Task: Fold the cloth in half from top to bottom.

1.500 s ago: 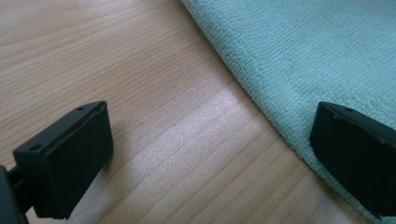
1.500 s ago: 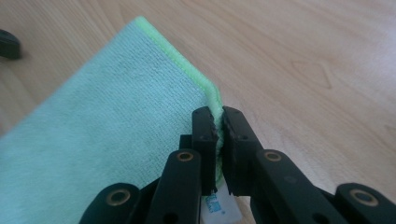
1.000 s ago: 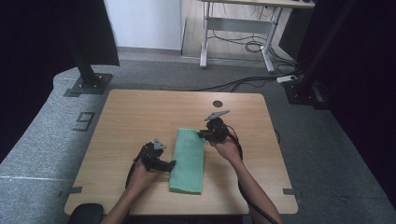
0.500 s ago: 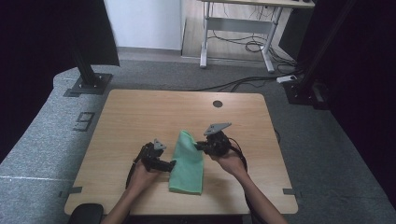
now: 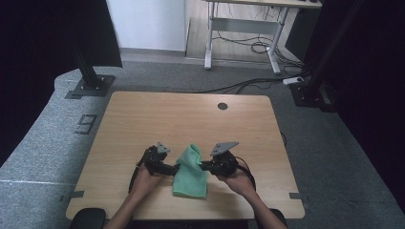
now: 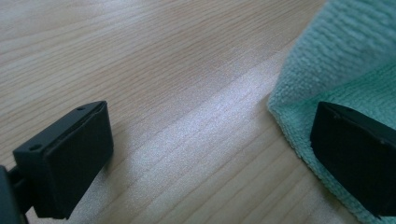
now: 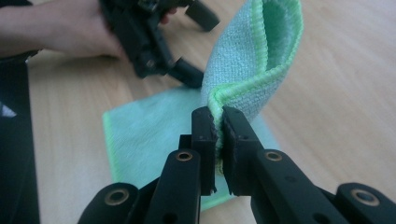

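Observation:
A green microfibre cloth (image 5: 191, 174) lies near the front edge of the wooden table (image 5: 143, 119). Its far part is lifted and curled over toward the person. My right gripper (image 5: 204, 166) is shut on that raised hem; in the right gripper view the jaws (image 7: 219, 126) pinch the folded edge of the cloth (image 7: 252, 60). My left gripper (image 5: 173, 168) is at the cloth's left edge, open wide. In the left gripper view one jaw rests on bare wood, and the other is over the cloth (image 6: 345, 60), with nothing clamped.
A dark round hole (image 5: 222, 106) sits in the table's far right part. Black stand bases (image 5: 88, 86) (image 5: 310, 93) are on the grey floor beyond the table's far corners. A desk frame with cables (image 5: 248, 28) stands at the back.
The right gripper has come toward the person with the cloth's far edge, folding that part up and over. The left gripper has stayed put at the cloth's left side.

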Motion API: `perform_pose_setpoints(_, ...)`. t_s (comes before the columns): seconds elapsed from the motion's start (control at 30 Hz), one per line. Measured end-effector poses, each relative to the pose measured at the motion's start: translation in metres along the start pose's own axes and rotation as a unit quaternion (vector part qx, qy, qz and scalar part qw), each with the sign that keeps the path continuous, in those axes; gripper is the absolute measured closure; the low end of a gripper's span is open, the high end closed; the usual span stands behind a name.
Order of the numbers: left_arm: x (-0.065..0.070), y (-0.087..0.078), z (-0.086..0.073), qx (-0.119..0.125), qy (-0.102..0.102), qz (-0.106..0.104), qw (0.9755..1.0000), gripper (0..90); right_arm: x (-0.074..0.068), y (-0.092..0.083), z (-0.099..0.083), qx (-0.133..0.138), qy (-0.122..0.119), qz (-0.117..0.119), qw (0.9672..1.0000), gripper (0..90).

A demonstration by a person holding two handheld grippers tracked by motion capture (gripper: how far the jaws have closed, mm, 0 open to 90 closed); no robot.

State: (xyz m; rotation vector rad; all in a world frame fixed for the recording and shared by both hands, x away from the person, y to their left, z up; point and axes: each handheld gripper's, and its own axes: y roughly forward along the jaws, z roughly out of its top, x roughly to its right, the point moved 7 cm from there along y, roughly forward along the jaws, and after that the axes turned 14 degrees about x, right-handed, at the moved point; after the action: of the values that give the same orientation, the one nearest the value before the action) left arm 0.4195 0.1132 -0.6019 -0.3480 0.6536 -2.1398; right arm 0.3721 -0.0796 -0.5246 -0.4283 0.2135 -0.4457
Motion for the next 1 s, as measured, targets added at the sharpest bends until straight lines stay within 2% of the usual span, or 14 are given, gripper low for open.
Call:
perform_pose_setpoints(0.2, 0.0, 0.0, 0.0, 0.0, 0.0, 0.0, 1.0, 0.0, -0.014, 0.002, -0.019, -0.013, -0.001, 0.008, 0.9999, 83.1)
perform_pose_setpoints(0.23, 0.0, 0.0, 0.0, 0.0, 0.0, 0.0, 1.0, 0.0, -0.017, 0.003, -0.027, -0.022, 0.001, 0.009, 0.9997, 83.0)
perform_pose_setpoints(0.57, 0.0, 0.0, 0.0, 0.0, -0.001, 0.0, 1.0, 0.0, -0.02, 0.014, -0.055, -0.056, -0.003, -0.007, 0.9984, 82.9)
perform_pose_setpoints(0.77, 0.0, 0.0, 0.0, 0.0, 0.0, -0.001, 1.0, 0.0, -0.019, 0.016, -0.058, -0.055, 0.001, -0.009, 0.9984, 82.9)
perform_pose_setpoints(0.87, 0.0, -0.002, 0.0, -0.006, 0.012, -0.021, 0.9997, 1.1, -0.019, 0.016, -0.06, -0.048, 0.01, -0.007, 0.9988, 82.8)
perform_pose_setpoints(0.93, 0.001, -0.005, 0.001, -0.022, 0.022, -0.039, 0.9988, 1.2, -0.018, 0.015, -0.06, -0.044, 0.016, -0.005, 0.9989, 82.7)
perform_pose_setpoints(1.0, 0.002, -0.013, 0.005, -0.027, 0.042, -0.047, 0.9976, 0.0, -0.017, 0.015, -0.061, -0.039, 0.021, -0.002, 0.999, 82.6)
